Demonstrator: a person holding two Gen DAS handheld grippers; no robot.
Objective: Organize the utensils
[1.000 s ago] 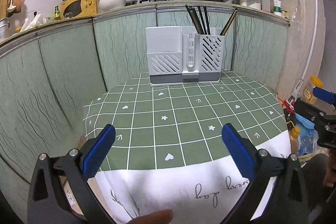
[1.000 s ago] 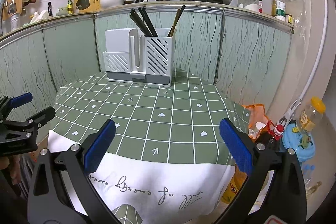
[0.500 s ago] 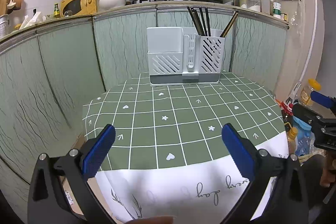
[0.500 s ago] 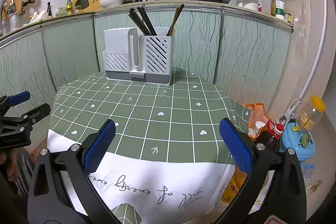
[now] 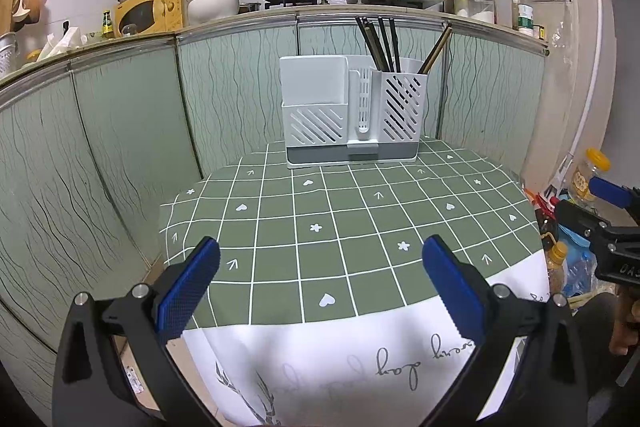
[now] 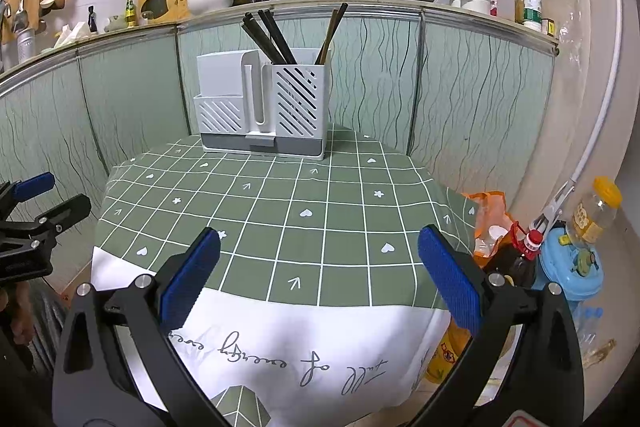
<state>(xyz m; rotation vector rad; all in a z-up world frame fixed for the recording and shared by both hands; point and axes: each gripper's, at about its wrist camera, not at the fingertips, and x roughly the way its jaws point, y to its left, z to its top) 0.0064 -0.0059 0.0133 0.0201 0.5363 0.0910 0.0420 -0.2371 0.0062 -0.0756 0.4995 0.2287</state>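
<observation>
A white slotted utensil holder [image 5: 352,115] stands at the far edge of the table, seen also in the right wrist view [image 6: 262,107]. Several dark chopsticks [image 5: 378,43] and brown ones [image 5: 436,49] stand in its right compartment; they also show in the right wrist view [image 6: 270,37]. My left gripper [image 5: 320,267] is open and empty over the table's near edge. My right gripper [image 6: 318,263] is open and empty, also near the front edge. Each gripper shows at the side of the other's view.
The table wears a green checked cloth [image 5: 340,219] with a white overhang. Green panelled walls close in behind and left. Bottles, a blue container [image 6: 572,267] and an orange bag [image 6: 488,215] crowd the floor at the right. Pans sit on the counter behind.
Both grippers have drifted slightly; the holder looks a little nearer in the view. Both stay open and empty.
</observation>
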